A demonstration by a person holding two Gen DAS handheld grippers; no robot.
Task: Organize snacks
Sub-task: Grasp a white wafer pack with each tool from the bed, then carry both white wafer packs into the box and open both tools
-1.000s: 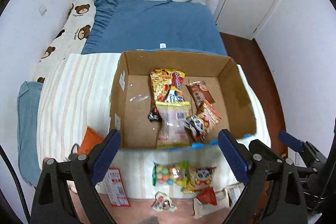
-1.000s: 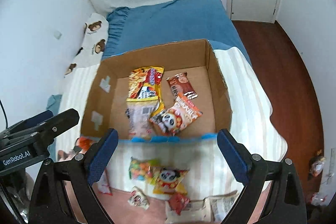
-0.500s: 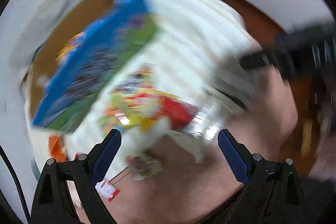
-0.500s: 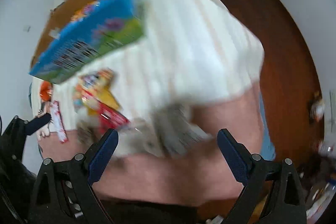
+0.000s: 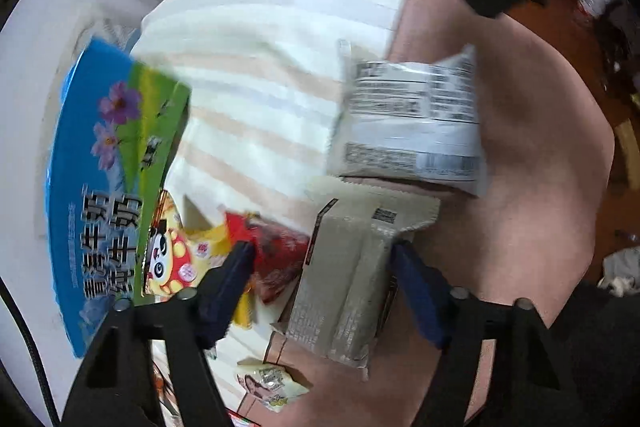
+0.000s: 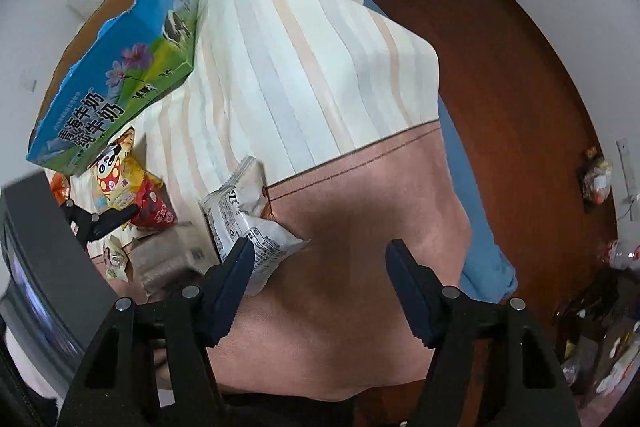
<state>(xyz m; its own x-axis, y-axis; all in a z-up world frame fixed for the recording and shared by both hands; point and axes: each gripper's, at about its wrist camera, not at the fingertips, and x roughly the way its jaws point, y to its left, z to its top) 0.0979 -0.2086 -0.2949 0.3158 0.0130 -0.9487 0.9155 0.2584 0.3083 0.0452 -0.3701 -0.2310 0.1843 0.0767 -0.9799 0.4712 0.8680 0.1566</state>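
A: Left claw (image 5: 320, 263) points steeply down at the bed, jaws closing, roughly half open. The grey-beige packet (image 5: 348, 275) lies flat between them; its right edge looks touching the right pad, but the left pad sits apart over the red packet (image 5: 276, 259). Not gripped yet, I'd say.

B: Right claw?

A: Right claw (image 6: 318, 263) is also closing, about half open. Only bare pink blanket (image 6: 360, 227) in the gap. The white packet (image 6: 250, 231) pokes past the left pad at 10 o'clock from the gap. Holding nothing.

B: Other snacks?

A: Panda packet (image 5: 172, 255) at 9 o'clock from the left claw, right against the red one. Small pale packet (image 5: 272, 383) at 6 o'clock of the grey-beige one. All on the bed beside the blue-green milk carton box (image 6: 120, 75), which shows at 10 o'clock in the right view.

B: Handling?

A: Judgement only: light, soft film pouches, crinkly, a bit slick, contents probably crushable. Grey-beige one looks flat and fairly stiff; pinch across its narrow width mid-body. White one is puffy, so take a sealed end fin or mid-body lightly, don't squash. Neighbours overlap, so there's a risk of pinching two at once.
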